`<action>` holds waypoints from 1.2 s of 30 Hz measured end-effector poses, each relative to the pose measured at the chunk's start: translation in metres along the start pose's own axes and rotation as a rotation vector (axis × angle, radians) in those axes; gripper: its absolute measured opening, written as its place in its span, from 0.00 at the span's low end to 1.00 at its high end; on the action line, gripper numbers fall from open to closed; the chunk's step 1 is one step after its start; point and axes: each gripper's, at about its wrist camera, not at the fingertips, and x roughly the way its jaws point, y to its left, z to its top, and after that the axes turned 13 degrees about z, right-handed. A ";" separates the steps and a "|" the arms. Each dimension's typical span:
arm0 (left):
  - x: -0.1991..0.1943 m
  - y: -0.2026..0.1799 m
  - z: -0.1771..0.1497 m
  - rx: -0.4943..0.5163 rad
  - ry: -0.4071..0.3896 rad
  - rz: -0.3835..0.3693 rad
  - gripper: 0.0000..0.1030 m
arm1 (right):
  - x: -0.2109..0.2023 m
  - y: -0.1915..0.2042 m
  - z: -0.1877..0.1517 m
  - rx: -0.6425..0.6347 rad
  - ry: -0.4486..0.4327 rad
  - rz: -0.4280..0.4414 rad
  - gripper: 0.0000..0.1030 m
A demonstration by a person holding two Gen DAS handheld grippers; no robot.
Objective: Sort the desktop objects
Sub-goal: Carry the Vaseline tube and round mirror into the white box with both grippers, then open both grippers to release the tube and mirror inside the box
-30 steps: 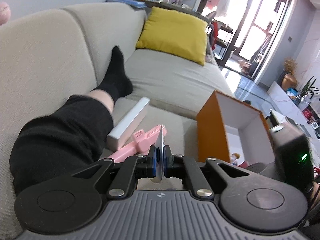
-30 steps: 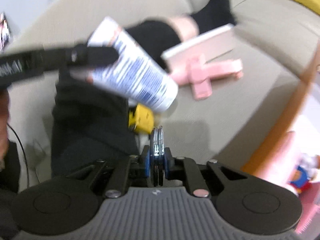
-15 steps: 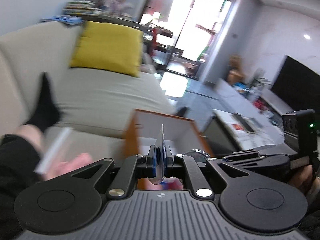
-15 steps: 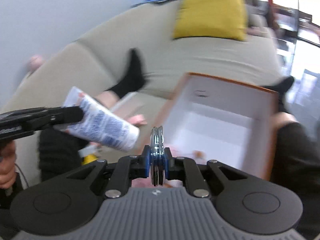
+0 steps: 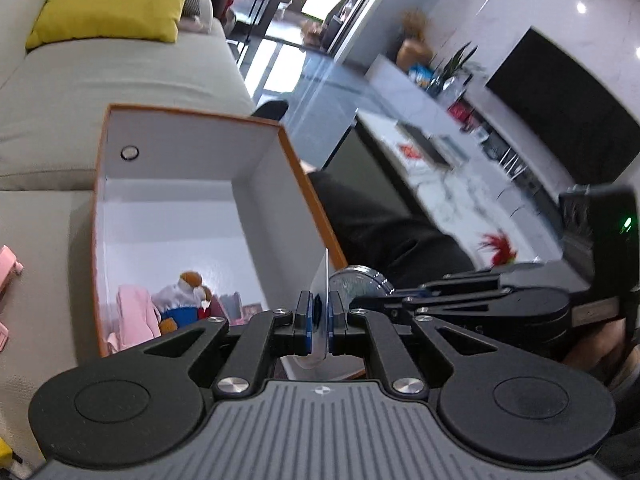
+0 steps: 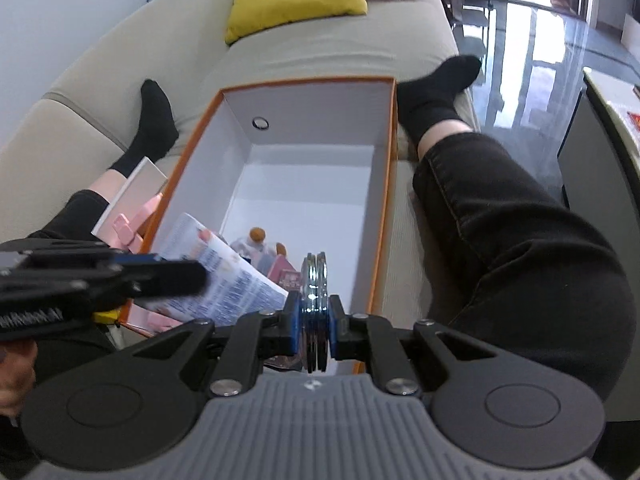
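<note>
From the left wrist view, the left gripper (image 5: 319,322) has its blue pads clamped on the flat crimped end of a white tube (image 5: 323,280), seen edge-on as a thin sliver rising between the jaws. Ahead of it an orange box (image 5: 102,184) with a white inside sits on the beige sofa (image 5: 120,76), and a plush toy (image 5: 182,300) and something pink lie at the box's near end. To the right the right gripper (image 5: 374,284) reaches in, holding a round silver disc (image 5: 360,280) just beside the box's right wall. A yellow cushion (image 5: 116,0) leans at the sofa's far end, and a dark screen (image 5: 560,108) stands across the room. From the right wrist view, the right gripper (image 6: 315,322) pinches two stacked silver discs on edge over the box's near end, its jaws tight against them. The left gripper (image 6: 176,280) enters from the left, holding the tube (image 6: 224,272) tilted over the box's (image 6: 304,82) left rim; blue print and a pink patch cover the tube, but the lettering is too blurred to read. White writing on the left gripper's body is also unreadable. A pink object (image 6: 130,224) and a flat white box (image 6: 132,190) lie outside the left wall. The person's legs in black trousers and black socks (image 6: 436,88) flank the box.
</note>
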 end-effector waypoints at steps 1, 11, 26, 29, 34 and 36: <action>0.006 -0.002 -0.001 0.007 0.012 0.006 0.07 | 0.003 -0.001 0.000 0.000 0.009 -0.003 0.13; 0.029 -0.013 -0.016 0.065 0.110 0.056 0.07 | 0.025 -0.008 0.002 0.025 0.149 -0.033 0.14; 0.060 0.009 -0.023 -0.053 0.221 -0.069 0.15 | 0.050 -0.018 0.019 0.055 0.327 -0.042 0.14; 0.064 0.018 -0.025 -0.105 0.245 -0.129 0.15 | 0.052 -0.016 0.021 0.049 0.344 -0.050 0.13; 0.060 0.027 -0.024 -0.155 0.240 -0.168 0.21 | 0.056 -0.009 0.022 0.035 0.374 -0.082 0.13; 0.058 0.031 -0.024 -0.168 0.236 -0.170 0.21 | 0.059 -0.006 0.022 0.025 0.388 -0.098 0.14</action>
